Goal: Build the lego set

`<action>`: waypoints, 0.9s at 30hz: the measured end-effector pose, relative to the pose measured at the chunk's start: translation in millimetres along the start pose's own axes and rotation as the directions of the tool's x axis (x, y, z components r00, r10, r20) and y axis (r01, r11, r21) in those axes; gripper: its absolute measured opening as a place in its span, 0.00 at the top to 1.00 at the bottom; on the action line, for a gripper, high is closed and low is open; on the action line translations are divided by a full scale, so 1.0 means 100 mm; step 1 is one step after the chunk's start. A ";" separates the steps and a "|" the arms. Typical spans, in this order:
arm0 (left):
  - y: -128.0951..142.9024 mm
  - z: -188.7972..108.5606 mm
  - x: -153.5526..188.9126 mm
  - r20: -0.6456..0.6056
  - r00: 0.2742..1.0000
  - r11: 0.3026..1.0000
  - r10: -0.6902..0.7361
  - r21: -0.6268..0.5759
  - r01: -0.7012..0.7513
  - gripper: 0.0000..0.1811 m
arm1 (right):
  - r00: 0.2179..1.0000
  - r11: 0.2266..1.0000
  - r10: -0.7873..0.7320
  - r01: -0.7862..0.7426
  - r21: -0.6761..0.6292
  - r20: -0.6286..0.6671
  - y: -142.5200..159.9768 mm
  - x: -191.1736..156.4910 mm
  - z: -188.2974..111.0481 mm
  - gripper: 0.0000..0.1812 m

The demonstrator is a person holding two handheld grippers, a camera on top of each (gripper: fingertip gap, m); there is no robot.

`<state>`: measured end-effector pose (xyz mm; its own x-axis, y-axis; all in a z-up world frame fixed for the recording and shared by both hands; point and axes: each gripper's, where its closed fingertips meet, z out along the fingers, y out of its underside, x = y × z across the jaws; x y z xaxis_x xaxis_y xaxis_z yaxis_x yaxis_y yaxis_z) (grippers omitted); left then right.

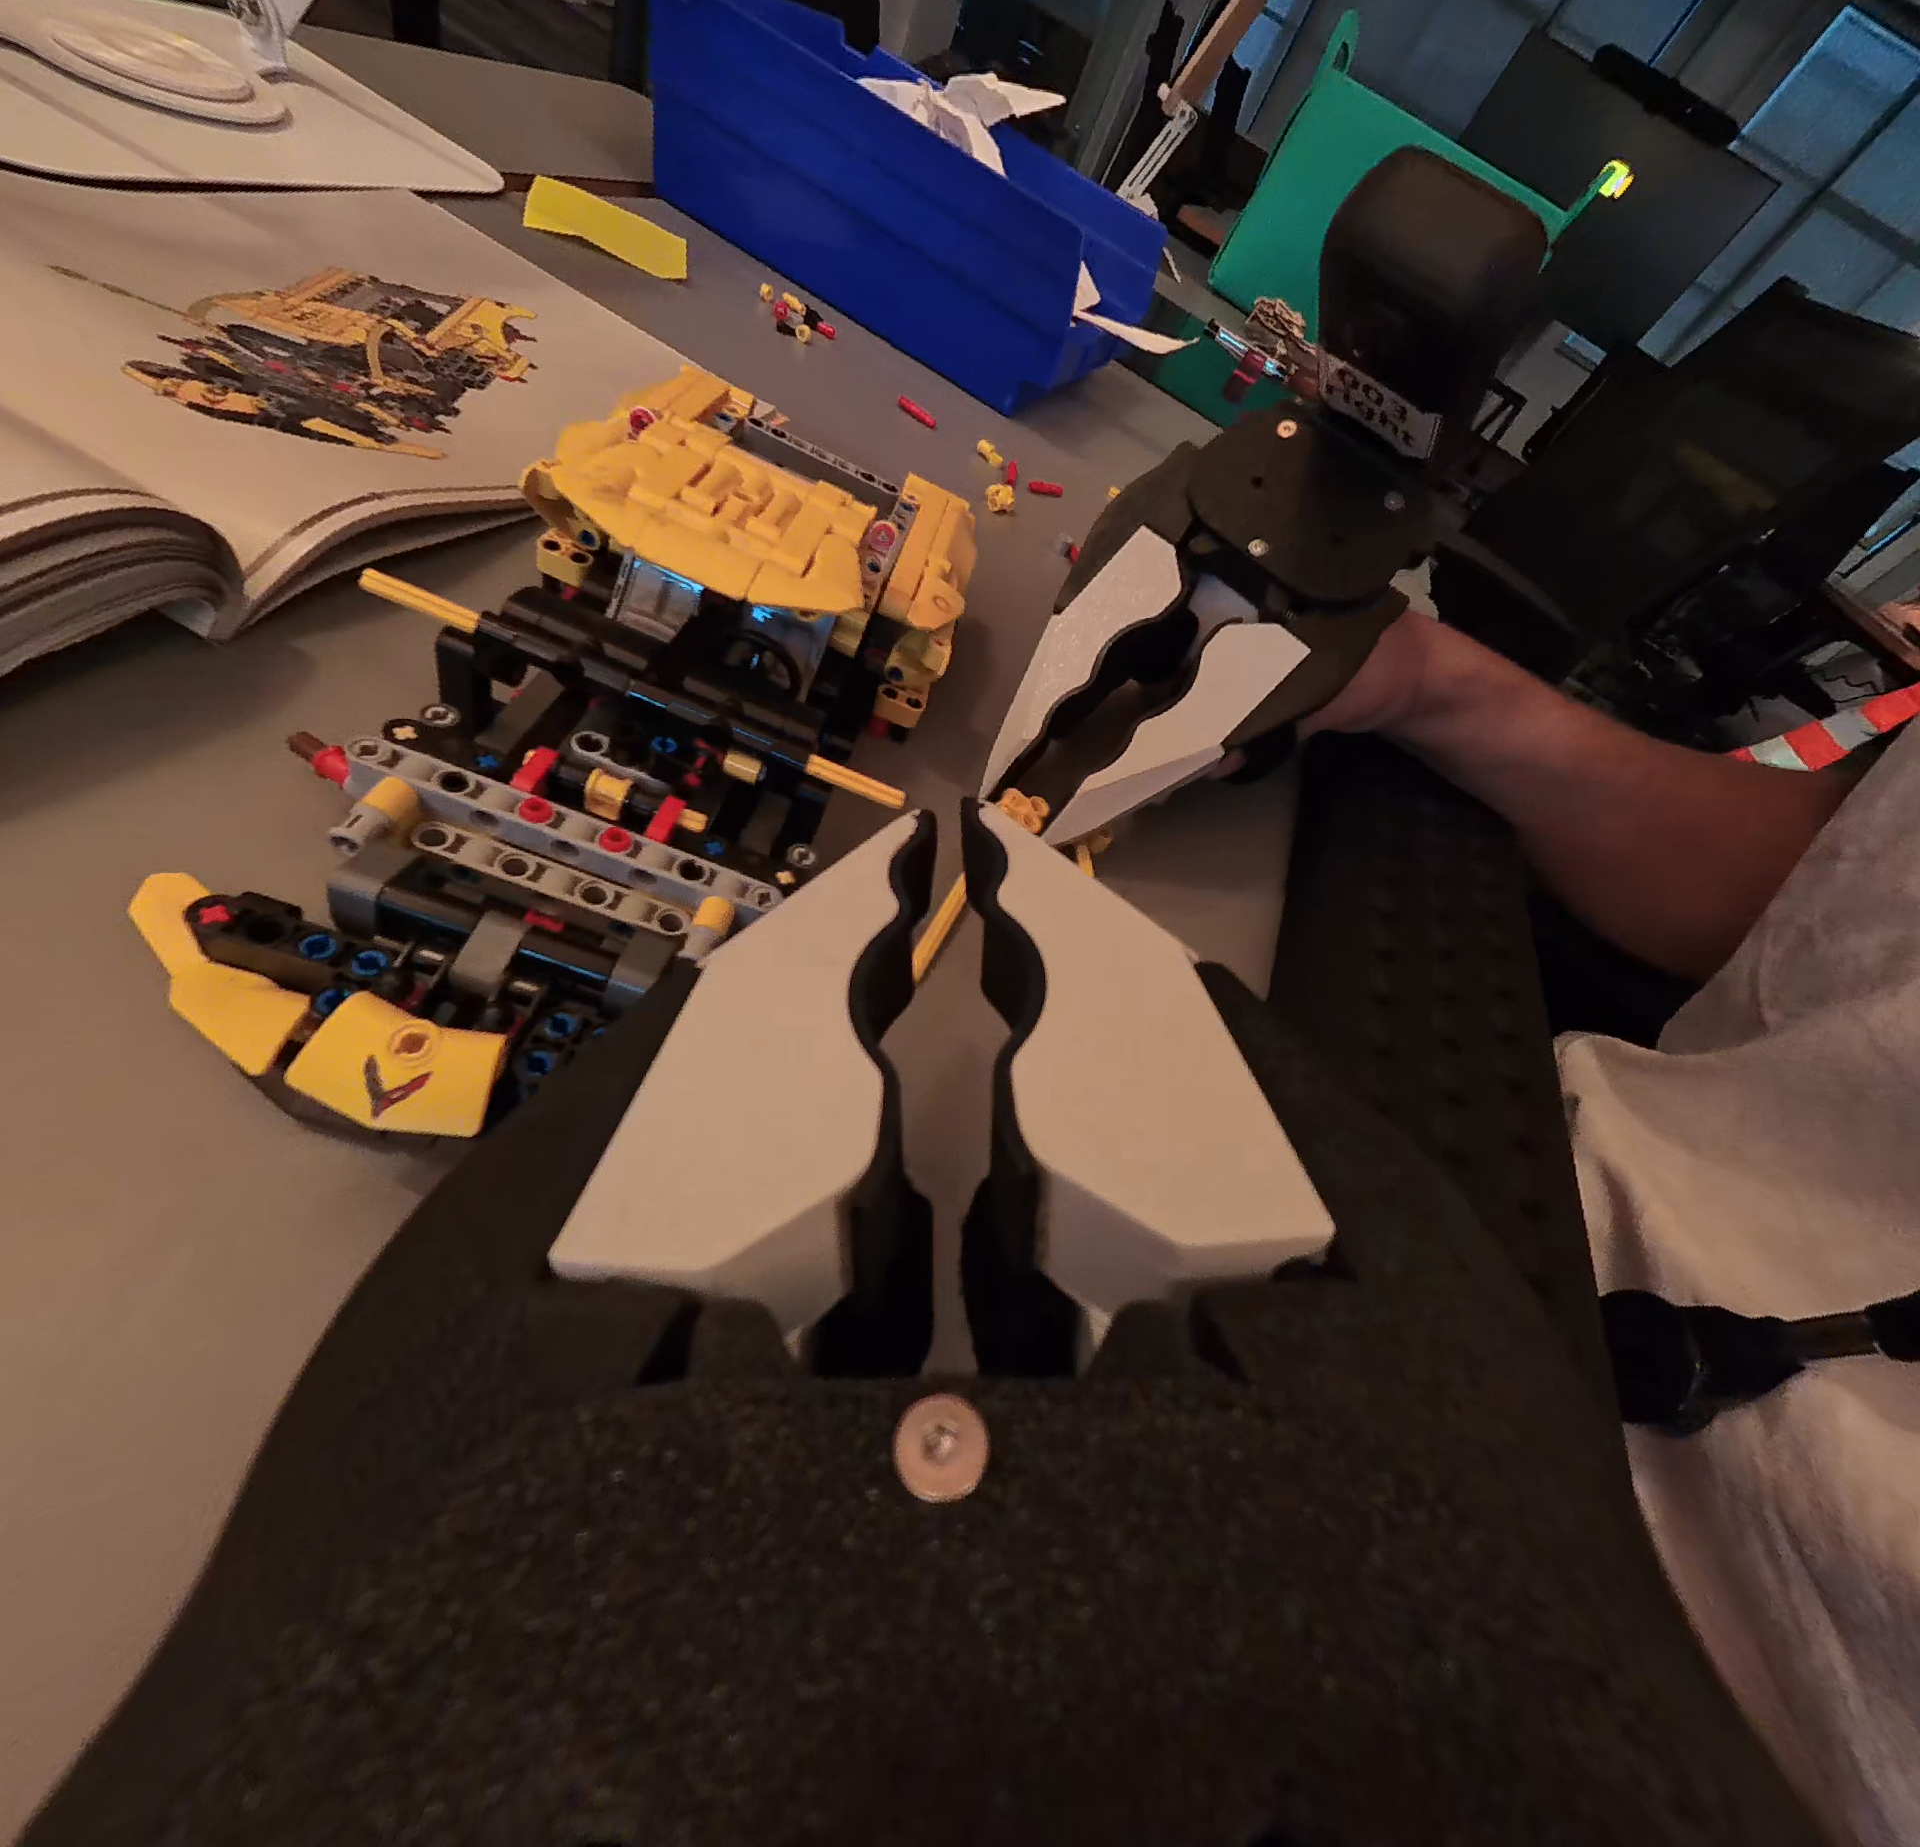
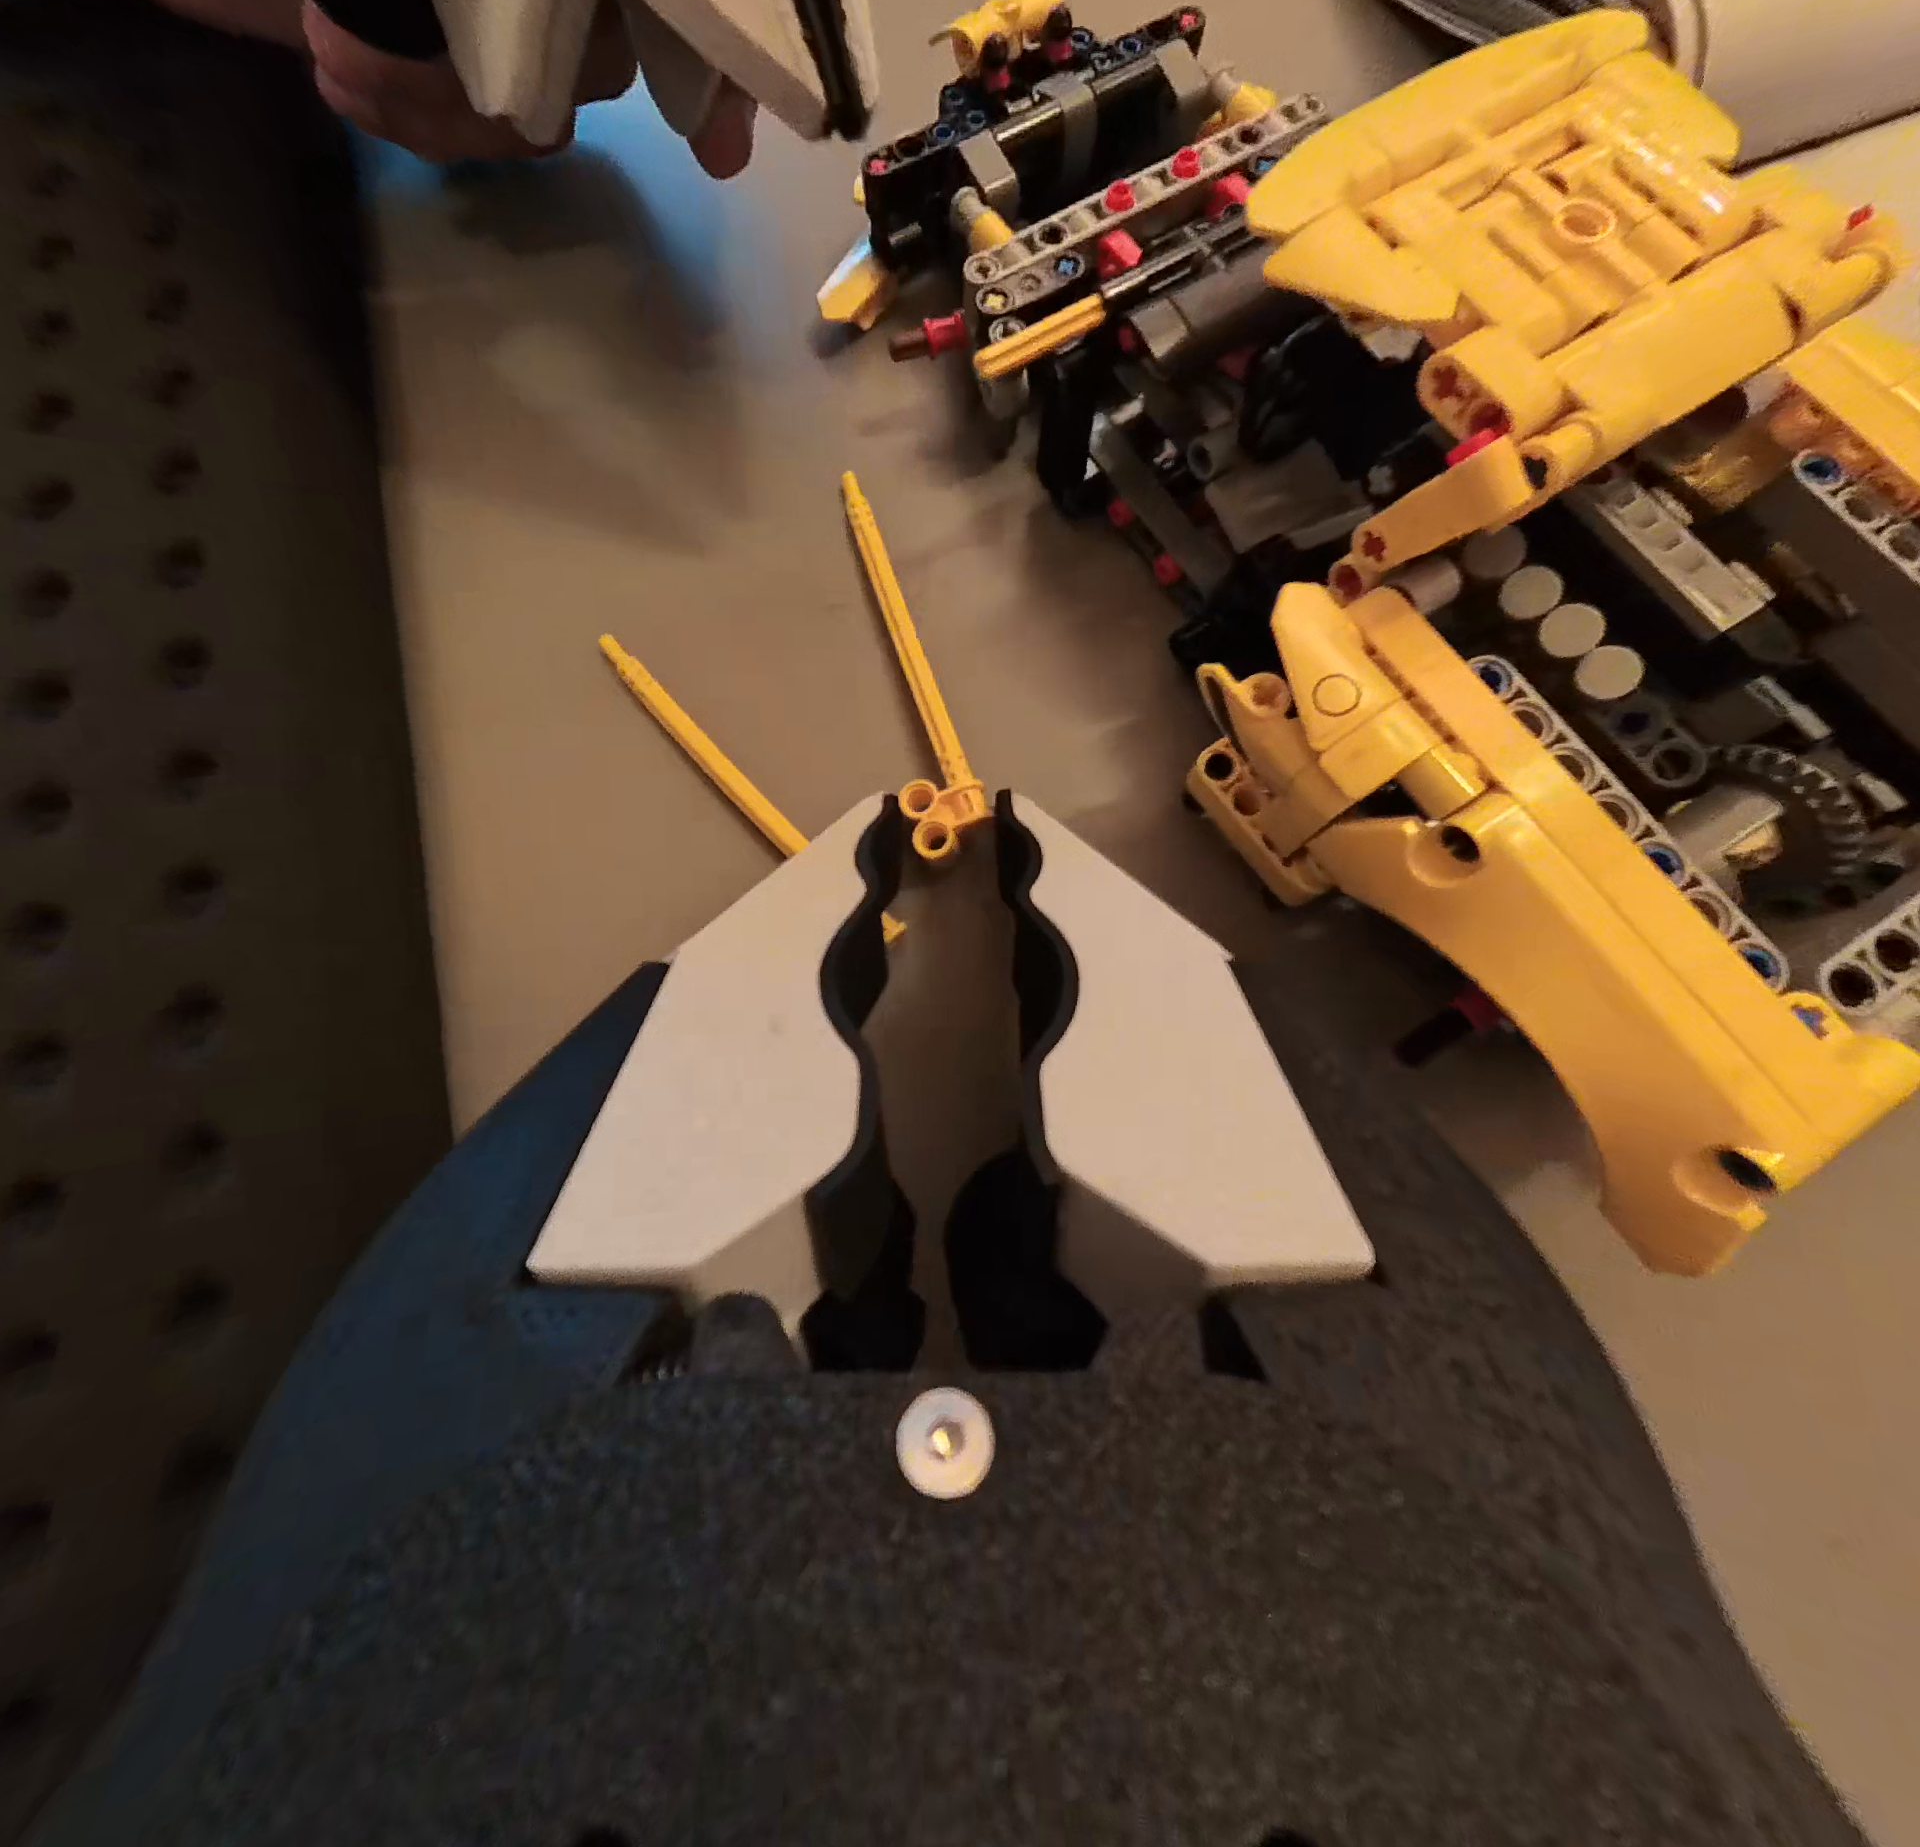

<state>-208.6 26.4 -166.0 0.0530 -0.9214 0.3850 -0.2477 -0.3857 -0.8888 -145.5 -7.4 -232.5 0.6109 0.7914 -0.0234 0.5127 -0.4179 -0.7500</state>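
While both tools hover low over the grey table [image 2: 582, 467]:
Right hand-held gripper [image 2: 943, 810]: clenched on a small yellow connector [image 2: 935, 810] at its fingertips, with a yellow axle [image 2: 902, 623] sticking forward from it.
Second yellow axle [image 2: 696, 743]: lying on the table, just left of the tips.
Left hand-held gripper [image 1: 948, 829]: nearly closed, grasping nothing.
Yellow Lego car [image 1: 665, 675]: part-built, left of both grippers' tips in the left wrist view.
Instruction book [image 1: 260, 363]: open, beyond the car.

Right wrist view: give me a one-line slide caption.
Right gripper pinches a small yellow connector with a thin rod attached, beside the half-built yellow car.
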 end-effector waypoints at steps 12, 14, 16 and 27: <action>0.00 0.01 -0.06 0.026 1.000 1.000 -0.009 -0.008 0.010 0.98 | 0.999 0.999 0.036 -0.036 0.003 0.023 0.01 -0.02 -0.02 0.91; 0.01 0.01 -0.07 0.033 0.999 1.000 -0.006 -0.011 0.007 0.98 | 0.999 0.999 0.038 -0.038 0.003 0.020 0.02 -0.02 -0.02 0.91; 0.01 0.01 -0.08 0.041 0.999 1.000 -0.004 -0.011 0.004 0.98 | 0.999 0.999 0.035 -0.035 0.003 0.011 0.02 -0.02 -0.03 0.91; 0.02 0.01 -0.07 0.056 0.998 1.000 0.019 -0.020 -0.018 0.98 | 1.000 1.000 0.016 -0.016 0.001 -0.023 0.04 -0.01 -0.04 0.91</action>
<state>-208.1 32.0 -170.9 0.1026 -0.9297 0.3537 -0.2679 -0.3683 -0.8903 -141.9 -12.0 -232.4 0.6324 0.7744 -0.0201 0.5025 -0.4298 -0.7502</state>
